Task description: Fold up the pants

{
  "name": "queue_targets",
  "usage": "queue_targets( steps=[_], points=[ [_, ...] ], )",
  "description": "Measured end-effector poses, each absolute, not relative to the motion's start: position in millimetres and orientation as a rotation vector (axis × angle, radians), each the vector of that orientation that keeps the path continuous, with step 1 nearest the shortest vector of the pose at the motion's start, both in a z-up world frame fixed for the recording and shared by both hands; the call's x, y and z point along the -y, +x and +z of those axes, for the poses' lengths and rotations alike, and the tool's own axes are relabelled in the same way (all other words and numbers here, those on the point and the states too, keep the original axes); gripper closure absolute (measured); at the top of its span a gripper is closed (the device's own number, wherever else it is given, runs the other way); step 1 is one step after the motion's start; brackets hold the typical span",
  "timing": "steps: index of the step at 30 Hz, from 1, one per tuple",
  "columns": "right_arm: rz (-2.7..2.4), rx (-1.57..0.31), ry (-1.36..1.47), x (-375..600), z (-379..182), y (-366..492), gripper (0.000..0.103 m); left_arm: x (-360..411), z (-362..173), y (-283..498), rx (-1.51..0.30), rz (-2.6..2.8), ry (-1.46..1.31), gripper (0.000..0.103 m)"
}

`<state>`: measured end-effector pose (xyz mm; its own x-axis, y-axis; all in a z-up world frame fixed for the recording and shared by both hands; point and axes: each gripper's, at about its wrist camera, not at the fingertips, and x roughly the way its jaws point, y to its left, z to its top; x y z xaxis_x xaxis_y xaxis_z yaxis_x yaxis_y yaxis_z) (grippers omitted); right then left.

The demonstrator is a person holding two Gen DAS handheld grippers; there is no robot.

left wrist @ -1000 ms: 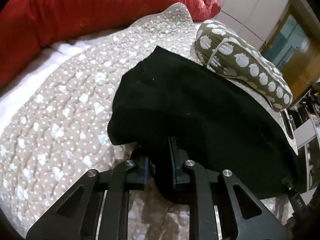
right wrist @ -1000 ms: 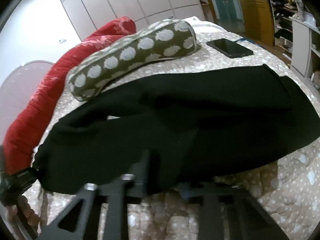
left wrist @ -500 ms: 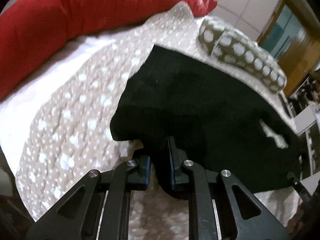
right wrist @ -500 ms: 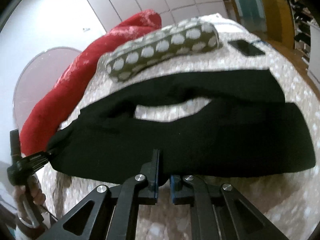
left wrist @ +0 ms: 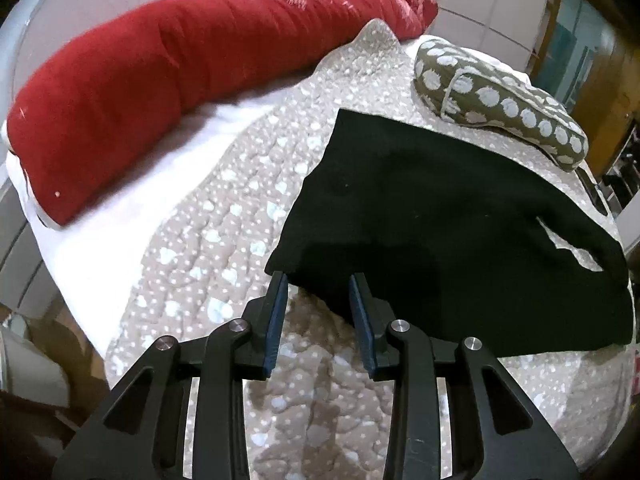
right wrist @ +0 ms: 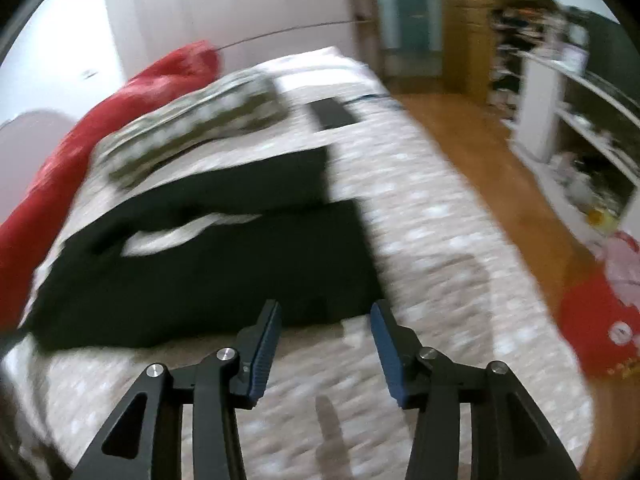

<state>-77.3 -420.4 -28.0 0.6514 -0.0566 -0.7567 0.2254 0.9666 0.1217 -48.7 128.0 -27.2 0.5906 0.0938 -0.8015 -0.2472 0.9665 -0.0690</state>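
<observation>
Only the right wrist view, which is blurred, shows a wooden floor (right wrist: 472,152) and white shelves (right wrist: 560,120); the left wrist view is sharp. Quilted, dotted bedspread (left wrist: 224,216) covers the bed, with a long red bolster (left wrist: 168,64) and a spotted olive cushion (left wrist: 496,96) at its far side. Black pants (left wrist: 452,220), soft and matte, lie flat, folded lengthwise. Left gripper (left wrist: 318,280) is released, tips at the pants' near edge. Right gripper (right wrist: 326,308) is spread wide, grasping nothing.

Pants (left wrist: 452,216) flat on bed (left wrist: 208,240); pillow (left wrist: 500,100) just behind.
</observation>
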Motion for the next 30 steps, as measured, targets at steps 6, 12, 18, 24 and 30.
queue_targets(
  steps=[6,12,18,24,30],
  points=[
    [-0.172,-0.893,0.257,450.1,-50.8,-17.6,0.059,-105.2,-19.1,-38.9,-0.913,0.141,-0.17,0.072],
    [-0.157,-0.863,0.199,435.7,-49.6,-13.0,0.096,-74.7,-22.4,-19.3,-0.917,0.065,-0.14,0.072],
    [-0.223,-0.916,0.111,439.4,-63.5,-14.8,0.097,-58.8,-68.7,14.9,-1.028,0.033,-0.106,0.052],
    [-0.113,-0.793,0.104,412.9,-12.9,-7.6,0.051,-65.6,-53.1,31.1,-1.006,-0.012,-0.116,0.05],
    [0.279,-0.797,0.025,315.0,0.9,71.2,0.048,-88.1,-37.1,73.6,-0.978,-0.015,-0.189,0.034]
  ],
)
